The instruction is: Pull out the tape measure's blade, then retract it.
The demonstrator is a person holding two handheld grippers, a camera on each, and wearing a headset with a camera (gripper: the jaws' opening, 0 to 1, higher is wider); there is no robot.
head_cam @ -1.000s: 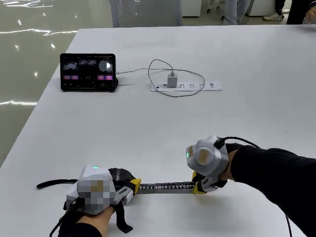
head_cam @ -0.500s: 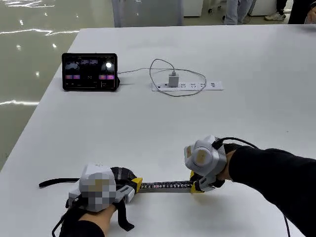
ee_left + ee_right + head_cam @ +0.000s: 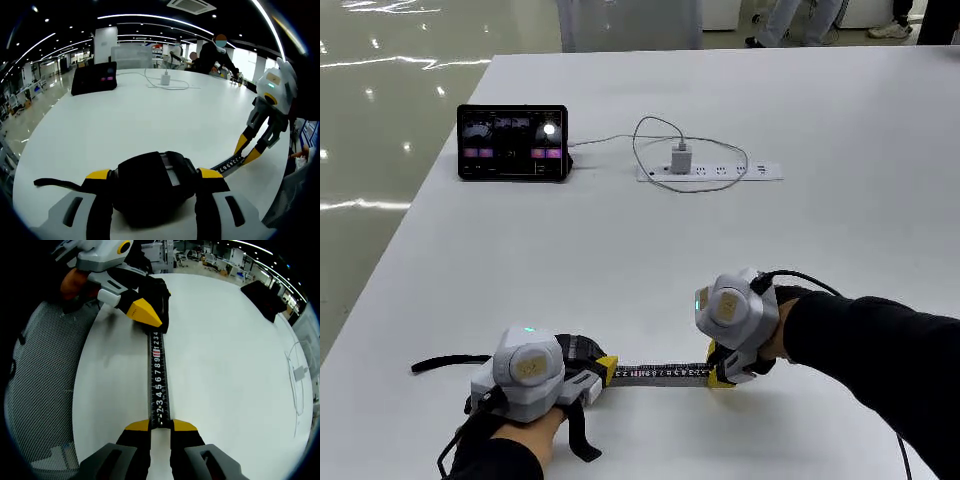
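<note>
The black tape measure case (image 3: 578, 352) rests on the white table (image 3: 620, 260), clamped between the yellow-tipped jaws of my left gripper (image 3: 592, 376). In the left gripper view the case (image 3: 152, 187) sits between the jaws of the left gripper (image 3: 155, 175). A short stretch of dark blade (image 3: 660, 374) runs right along the table to my right gripper (image 3: 720, 376), which is shut on the blade's end. The right gripper view shows the numbered blade (image 3: 157, 375) leading from the right gripper (image 3: 160, 426) to the case (image 3: 159, 292).
A black strap (image 3: 440, 362) trails left from the case. At the back stand a tablet (image 3: 512, 143) and a power strip (image 3: 710, 172) with a white charger and looped cable. The table's left edge (image 3: 410, 230) drops to a shiny floor.
The right gripper has come slightly left toward the case, and the exposed blade is a little shorter. The left gripper still holds the case in place. The head camera has shifted.
</note>
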